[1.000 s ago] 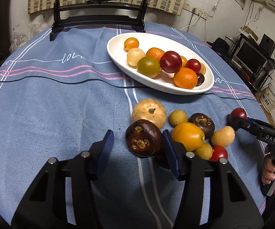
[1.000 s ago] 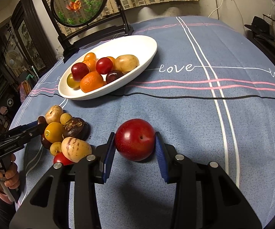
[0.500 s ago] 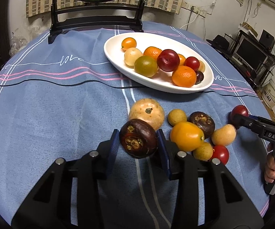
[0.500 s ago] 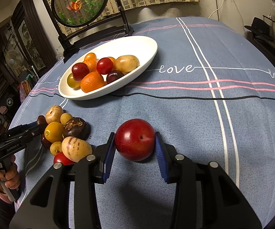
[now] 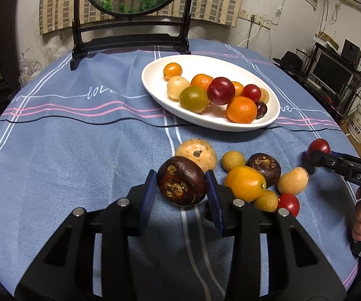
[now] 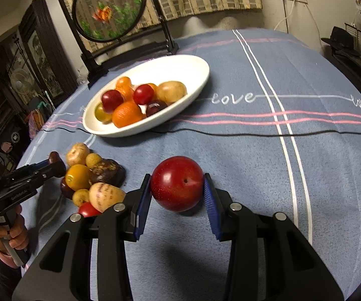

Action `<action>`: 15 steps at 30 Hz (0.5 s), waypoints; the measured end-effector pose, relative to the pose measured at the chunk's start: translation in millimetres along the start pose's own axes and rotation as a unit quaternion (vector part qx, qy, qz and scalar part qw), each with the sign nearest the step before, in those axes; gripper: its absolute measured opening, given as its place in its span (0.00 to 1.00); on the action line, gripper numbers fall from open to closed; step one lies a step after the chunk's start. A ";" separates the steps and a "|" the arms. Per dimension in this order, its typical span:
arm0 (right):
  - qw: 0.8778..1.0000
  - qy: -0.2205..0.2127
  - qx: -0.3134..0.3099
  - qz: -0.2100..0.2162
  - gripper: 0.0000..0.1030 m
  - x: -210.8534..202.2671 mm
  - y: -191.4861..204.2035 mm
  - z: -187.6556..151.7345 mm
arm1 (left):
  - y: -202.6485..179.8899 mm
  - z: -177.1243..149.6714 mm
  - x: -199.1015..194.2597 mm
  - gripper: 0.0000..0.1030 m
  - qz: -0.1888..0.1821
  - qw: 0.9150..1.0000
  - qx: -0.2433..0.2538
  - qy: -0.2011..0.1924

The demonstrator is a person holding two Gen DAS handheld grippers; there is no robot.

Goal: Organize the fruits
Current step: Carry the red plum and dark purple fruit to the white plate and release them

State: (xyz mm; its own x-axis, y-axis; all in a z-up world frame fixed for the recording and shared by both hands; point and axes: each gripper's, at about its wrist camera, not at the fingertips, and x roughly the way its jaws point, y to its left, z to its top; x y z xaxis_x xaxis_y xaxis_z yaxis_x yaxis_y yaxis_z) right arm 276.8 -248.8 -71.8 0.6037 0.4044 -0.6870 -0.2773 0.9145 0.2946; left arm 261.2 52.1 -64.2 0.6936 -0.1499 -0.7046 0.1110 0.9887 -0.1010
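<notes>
My left gripper (image 5: 181,186) is shut on a dark brown chestnut-like fruit (image 5: 180,184) and holds it just above the blue tablecloth. My right gripper (image 6: 177,190) is shut on a red plum (image 6: 176,183), lifted off the cloth. A white oval dish (image 5: 155,92) with several fruits sits at the back; it also shows in the right wrist view (image 6: 195,80). A loose pile of fruits (image 5: 245,181) lies right of the left gripper and left of the right gripper (image 6: 90,178).
A round fish-painting screen on a black stand (image 5: 130,42) stands at the table's far edge. The table edge (image 5: 351,271) drops off at the right. Shelves with electronics (image 5: 331,75) stand beyond it.
My left gripper closed on the dark brown fruit and lifted it off the cloth. My right gripper keeps hold of the red plum and has risen slightly.
</notes>
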 end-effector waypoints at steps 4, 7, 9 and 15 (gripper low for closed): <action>1.000 -0.012 -0.013 0.011 0.39 -4.0 7.3 0.0 | 0.3 1.0 -7.7 0.39 -0.005 1.000 -0.003 -0.015; 0.999 -0.018 -0.029 0.016 0.40 -4.8 14.8 -0.5 | 1.7 1.0 -12.4 0.39 -0.013 1.000 -0.009 -0.023; 0.999 -0.022 -0.037 0.022 0.40 -6.6 18.8 -1.0 | 1.9 0.6 -15.4 0.39 -0.015 0.999 -0.012 -0.028; 0.996 -0.048 -0.019 0.076 0.40 -11.8 23.4 13.1 | 6.5 14.1 -16.9 0.39 -0.058 0.997 -0.036 -0.024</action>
State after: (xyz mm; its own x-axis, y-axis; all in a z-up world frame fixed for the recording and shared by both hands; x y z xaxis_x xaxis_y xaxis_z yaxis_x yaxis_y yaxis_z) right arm 273.1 -232.0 -48.1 0.6215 0.5388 -0.5687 -0.3980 0.8424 0.3632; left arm 260.3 61.0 -43.0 0.7126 -0.2619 -0.6509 0.1420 0.9624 -0.2317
